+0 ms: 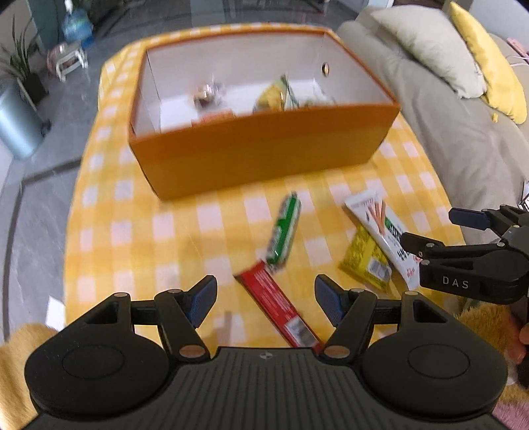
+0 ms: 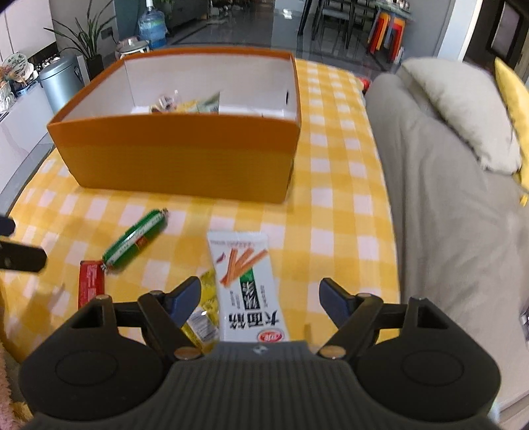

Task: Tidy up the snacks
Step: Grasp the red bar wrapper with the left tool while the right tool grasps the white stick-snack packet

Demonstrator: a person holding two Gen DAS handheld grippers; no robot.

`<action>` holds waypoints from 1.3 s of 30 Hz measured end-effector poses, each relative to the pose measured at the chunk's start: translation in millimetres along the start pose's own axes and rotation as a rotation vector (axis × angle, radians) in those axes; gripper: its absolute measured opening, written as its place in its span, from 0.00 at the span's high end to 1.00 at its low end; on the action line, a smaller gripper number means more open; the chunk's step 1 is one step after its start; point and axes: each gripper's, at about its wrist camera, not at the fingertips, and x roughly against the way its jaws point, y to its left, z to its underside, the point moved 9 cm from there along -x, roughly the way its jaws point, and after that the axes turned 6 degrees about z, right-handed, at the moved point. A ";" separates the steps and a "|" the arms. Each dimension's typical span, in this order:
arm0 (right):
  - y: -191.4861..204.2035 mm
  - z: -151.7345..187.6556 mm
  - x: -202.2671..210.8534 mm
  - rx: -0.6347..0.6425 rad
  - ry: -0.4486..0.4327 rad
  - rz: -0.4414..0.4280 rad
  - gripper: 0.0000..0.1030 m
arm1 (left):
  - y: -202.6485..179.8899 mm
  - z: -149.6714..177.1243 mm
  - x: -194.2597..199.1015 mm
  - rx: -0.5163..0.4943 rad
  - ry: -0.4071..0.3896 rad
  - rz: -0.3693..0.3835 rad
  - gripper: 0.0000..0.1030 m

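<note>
An orange box [image 1: 264,155] [image 2: 185,162] with a white inside stands on the yellow checked tablecloth [image 1: 139,231] [image 2: 334,211] and holds a few snacks. In front of it lie a green sausage stick [image 1: 284,233] [image 2: 135,239], a red bar [image 1: 277,306] [image 2: 91,284], a white strip-snack packet [image 1: 380,228] [image 2: 246,281] and a yellow packet [image 1: 363,261] [image 2: 206,317] partly under the white one. My left gripper [image 1: 264,296] hangs open above the red bar. My right gripper [image 2: 259,297] [image 1: 426,228] hangs open over the white packet. Neither touches a snack.
A grey sofa [image 2: 446,198] with a beige cushion [image 2: 463,109] and a yellow cushion [image 1: 489,59] runs along the table's right side. A metal bin [image 2: 61,81], a plant [image 2: 87,39] and a water bottle [image 2: 152,26] stand on the floor at the far left.
</note>
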 end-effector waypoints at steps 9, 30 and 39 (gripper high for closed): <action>-5.3 9.4 -26.4 -0.083 0.108 -0.042 0.32 | -4.0 20.9 -43.1 0.107 0.133 -0.023 0.23; -4.7 9.1 -70.7 -0.167 0.172 -0.105 0.33 | 0.9 31.7 -81.1 0.199 0.176 -0.043 0.40; -4.1 8.4 -66.0 -0.176 0.157 -0.125 0.47 | -0.5 30.7 -84.3 0.177 0.150 -0.046 0.64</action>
